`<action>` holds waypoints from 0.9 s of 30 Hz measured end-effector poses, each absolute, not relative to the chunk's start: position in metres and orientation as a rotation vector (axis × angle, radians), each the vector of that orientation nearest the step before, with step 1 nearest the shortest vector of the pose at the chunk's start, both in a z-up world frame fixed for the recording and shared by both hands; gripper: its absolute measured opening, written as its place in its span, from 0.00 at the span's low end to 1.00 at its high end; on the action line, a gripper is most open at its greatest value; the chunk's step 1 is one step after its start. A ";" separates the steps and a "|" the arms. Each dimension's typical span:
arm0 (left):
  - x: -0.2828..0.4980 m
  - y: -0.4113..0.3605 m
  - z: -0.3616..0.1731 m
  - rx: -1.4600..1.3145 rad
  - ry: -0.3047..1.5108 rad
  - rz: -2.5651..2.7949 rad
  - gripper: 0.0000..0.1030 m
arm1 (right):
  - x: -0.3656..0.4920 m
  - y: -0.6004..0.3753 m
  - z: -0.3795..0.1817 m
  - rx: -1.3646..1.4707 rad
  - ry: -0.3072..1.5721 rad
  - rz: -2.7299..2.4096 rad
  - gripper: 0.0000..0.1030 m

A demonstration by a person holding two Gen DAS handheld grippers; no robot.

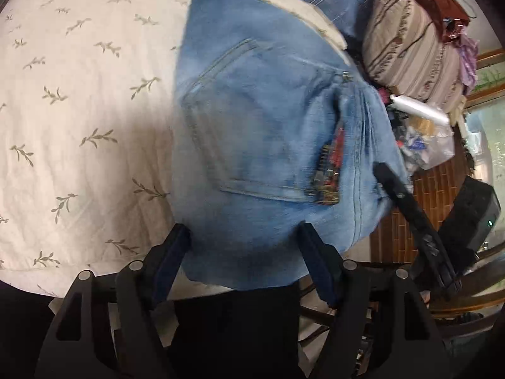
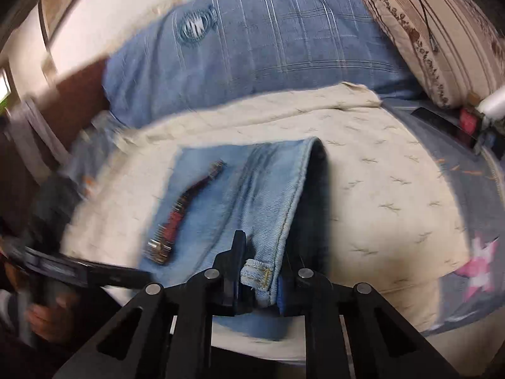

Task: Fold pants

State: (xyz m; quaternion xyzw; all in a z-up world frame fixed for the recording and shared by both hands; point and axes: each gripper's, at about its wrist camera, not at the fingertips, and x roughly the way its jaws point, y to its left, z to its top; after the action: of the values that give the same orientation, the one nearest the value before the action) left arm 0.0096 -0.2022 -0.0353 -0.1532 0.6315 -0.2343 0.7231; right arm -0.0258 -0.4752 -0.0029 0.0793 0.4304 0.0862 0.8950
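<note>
Light blue jeans lie folded on a cream leaf-print blanket, with a back pocket and a red embroidered patch facing up. My left gripper straddles the near end of the denim. Its fingers stand wide apart with cloth between them, and the pads do not visibly press. In the right wrist view the jeans run away from my right gripper, which is pinched on the waistband edge by a belt loop. The right gripper also shows at the jeans' right edge. The left gripper is a blur at the left.
A blue plaid pillow and a striped beige cushion lie at the far side of the bed. A plastic bag of clutter sits beside the bed over a brown tiled floor. A hand holds the left gripper.
</note>
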 end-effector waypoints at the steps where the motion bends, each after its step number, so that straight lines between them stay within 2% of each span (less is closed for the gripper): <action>1: 0.010 -0.205 -0.043 -0.317 1.398 -0.507 0.71 | -0.022 -0.475 -0.020 0.162 0.936 0.168 0.22; 3: 0.007 -0.207 -0.052 -0.304 1.405 -0.511 0.74 | -0.024 -0.476 -0.031 0.180 0.929 0.147 0.26; 5: 0.006 -0.203 -0.050 -0.320 1.408 -0.516 0.74 | -0.026 -0.482 -0.024 0.228 0.920 0.138 0.37; 8: 0.008 -0.194 -0.037 -0.339 1.403 -0.558 0.67 | -0.034 -0.501 -0.006 0.353 0.910 0.159 0.46; 11: 0.016 -0.180 -0.003 -0.342 1.278 -0.577 0.67 | -0.042 -0.518 0.018 0.439 0.802 0.137 0.50; 16: 0.059 -0.191 0.029 -0.309 1.129 -0.487 0.67 | -0.006 -0.501 0.041 0.394 0.742 0.174 0.50; 23: 0.104 -0.218 0.013 -0.292 1.148 -0.389 0.67 | 0.037 -0.468 0.040 0.269 0.739 0.205 0.50; 27: 0.114 -0.226 -0.012 -0.253 1.186 -0.336 0.68 | 0.060 -0.477 0.004 0.254 0.850 0.159 0.50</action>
State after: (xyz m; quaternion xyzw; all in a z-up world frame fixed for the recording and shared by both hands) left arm 0.1143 -0.2259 -0.0123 -0.1181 0.5547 -0.1572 0.8085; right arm 0.0604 -0.4773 0.0035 0.1229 0.4109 0.0767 0.9001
